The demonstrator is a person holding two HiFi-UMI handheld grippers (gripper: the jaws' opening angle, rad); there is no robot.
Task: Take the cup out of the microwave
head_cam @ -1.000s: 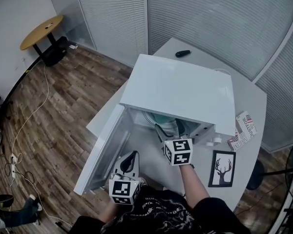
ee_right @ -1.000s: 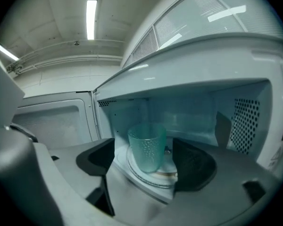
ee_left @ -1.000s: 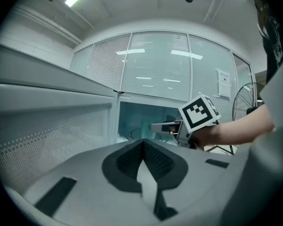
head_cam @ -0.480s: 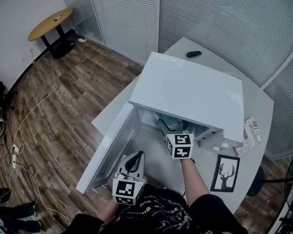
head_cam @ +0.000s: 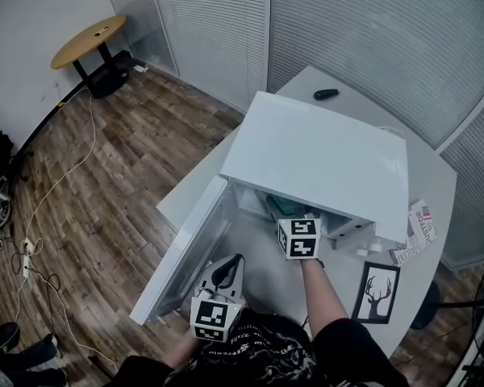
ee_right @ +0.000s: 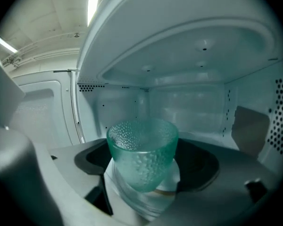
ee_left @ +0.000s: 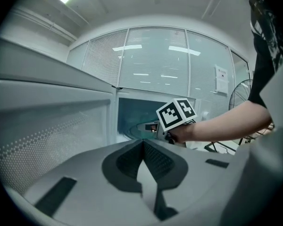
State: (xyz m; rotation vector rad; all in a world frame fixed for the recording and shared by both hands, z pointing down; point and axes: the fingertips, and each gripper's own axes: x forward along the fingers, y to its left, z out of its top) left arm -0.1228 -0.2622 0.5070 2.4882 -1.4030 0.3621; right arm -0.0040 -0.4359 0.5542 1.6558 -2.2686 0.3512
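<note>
A green pebbled glass cup [ee_right: 142, 149] stands upright on the turntable inside the white microwave [head_cam: 323, 156], whose door [head_cam: 185, 256] hangs open to the left. My right gripper [ee_right: 144, 166] reaches into the cavity with its jaws spread wide. The cup sits between the dark pads [ee_right: 92, 159], and I see no pad pressing on it. In the head view only the right gripper's marker cube [head_cam: 298, 238] shows at the opening, beside a sliver of the cup [head_cam: 273, 205]. My left gripper [head_cam: 228, 266] hangs by the open door, jaws shut on nothing.
On the grey table [head_cam: 419, 176] lie a black remote [head_cam: 326, 94], a framed deer picture [head_cam: 377, 291] and a booklet [head_cam: 415, 232]. A round wooden table [head_cam: 89, 43] and cables [head_cam: 40, 208] are on the wood floor to the left.
My right gripper has pushed further into the microwave, so its jaws are now hidden under the top. The left gripper has stayed put.
</note>
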